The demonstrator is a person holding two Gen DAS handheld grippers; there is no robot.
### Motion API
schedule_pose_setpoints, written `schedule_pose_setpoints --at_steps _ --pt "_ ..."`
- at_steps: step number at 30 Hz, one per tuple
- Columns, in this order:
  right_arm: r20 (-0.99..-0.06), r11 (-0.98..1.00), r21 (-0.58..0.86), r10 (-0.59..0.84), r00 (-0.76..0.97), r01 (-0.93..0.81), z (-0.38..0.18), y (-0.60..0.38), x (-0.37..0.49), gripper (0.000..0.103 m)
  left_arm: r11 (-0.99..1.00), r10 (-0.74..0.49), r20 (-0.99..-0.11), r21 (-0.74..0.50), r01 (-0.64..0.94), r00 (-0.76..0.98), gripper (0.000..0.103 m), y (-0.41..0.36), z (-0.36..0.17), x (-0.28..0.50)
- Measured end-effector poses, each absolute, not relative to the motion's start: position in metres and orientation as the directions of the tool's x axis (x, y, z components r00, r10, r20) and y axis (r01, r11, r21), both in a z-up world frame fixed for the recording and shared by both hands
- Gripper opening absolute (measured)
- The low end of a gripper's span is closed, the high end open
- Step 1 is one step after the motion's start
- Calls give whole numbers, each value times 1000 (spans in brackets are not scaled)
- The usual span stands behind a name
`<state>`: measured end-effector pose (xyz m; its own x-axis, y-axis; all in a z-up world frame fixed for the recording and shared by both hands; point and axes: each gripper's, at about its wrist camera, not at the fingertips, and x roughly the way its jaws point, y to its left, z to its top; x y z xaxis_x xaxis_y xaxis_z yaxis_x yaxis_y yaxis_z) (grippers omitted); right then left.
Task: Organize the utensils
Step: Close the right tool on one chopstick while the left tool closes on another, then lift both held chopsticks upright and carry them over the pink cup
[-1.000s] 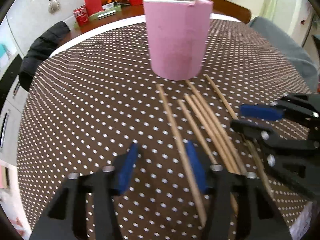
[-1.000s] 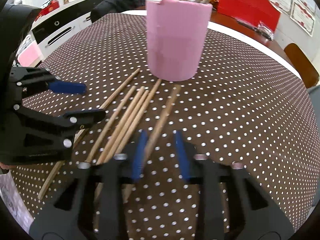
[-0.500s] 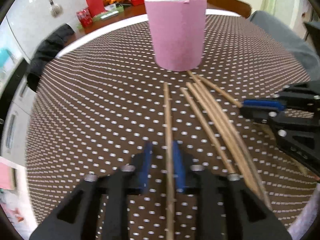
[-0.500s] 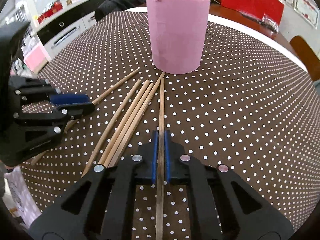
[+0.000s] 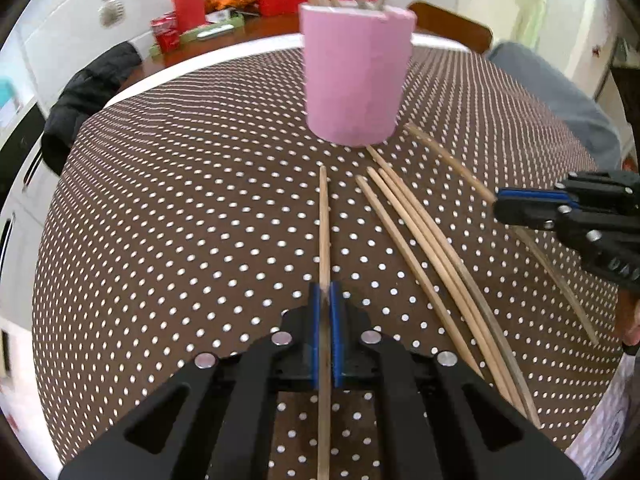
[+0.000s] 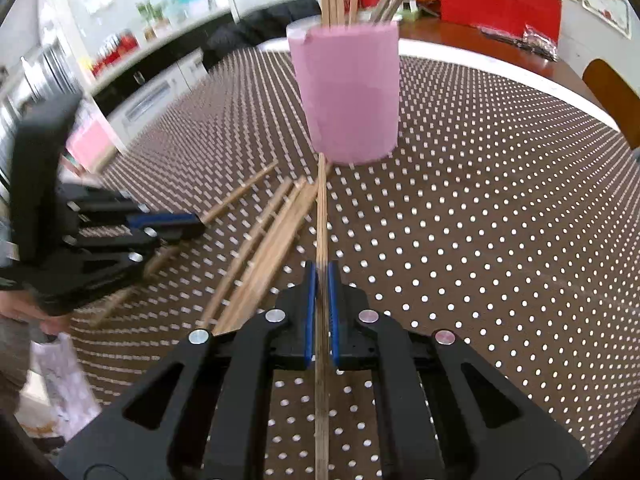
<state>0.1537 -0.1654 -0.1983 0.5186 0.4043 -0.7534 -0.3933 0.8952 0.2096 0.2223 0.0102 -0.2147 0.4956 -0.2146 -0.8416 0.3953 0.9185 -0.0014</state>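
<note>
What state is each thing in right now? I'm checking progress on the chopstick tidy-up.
left gripper: shut on one chopstick.
right gripper: shut on another chopstick.
pink cup: upright on the dotted tablecloth, several chopsticks standing in it.
loose chopsticks: four lying flat on the cloth between the grippers, not yet picked up.

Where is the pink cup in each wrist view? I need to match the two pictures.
Left wrist: the pink cup stands upper centre, just beyond the far ends of the loose chopsticks.
Right wrist: the pink cup stands upper centre, straight ahead of the clamped chopstick.
Shared landmark: the brown polka-dot tablecloth.
</note>
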Motion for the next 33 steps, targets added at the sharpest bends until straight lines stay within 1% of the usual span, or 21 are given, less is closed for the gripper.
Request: schedule_pose_setpoints --at_steps 3,7,10,15,19,21,25,33 --pt "-700 876 266 462 545 -402 -187 -175 147 6 930 -252 -793 -41 365 554 5 21 -199 213" --pt "-605 845 322 530 594 -426 -169 -182 138 6 934 -305 -698 -86 347 648 5 29 -169 197" --pt "-545 838 333 546 636 -433 -159 -185 135 6 930 -340 -621 -111 350 707 5 31 -146 186" --pt "-481 828 352 560 675 -436 -145 -194 137 6 922 -381 -506 -141 362 774 5 26 -115 174" --pt "-420 821 357 567 709 -445 -132 -200 137 6 904 -427 -413 -190 383 804 5 19 -101 183" --pt "-387 818 360 569 726 -449 -124 -203 136 6 896 -445 -382 -208 394 810 5 18 -95 193" --pt "-314 812 369 567 762 -452 -102 -214 143 6 889 -456 -308 -208 408 835 5 13 -75 204" --pt "-226 812 342 560 797 -474 -55 -218 171 6 869 -479 -127 -207 449 869 5 8 -31 234"
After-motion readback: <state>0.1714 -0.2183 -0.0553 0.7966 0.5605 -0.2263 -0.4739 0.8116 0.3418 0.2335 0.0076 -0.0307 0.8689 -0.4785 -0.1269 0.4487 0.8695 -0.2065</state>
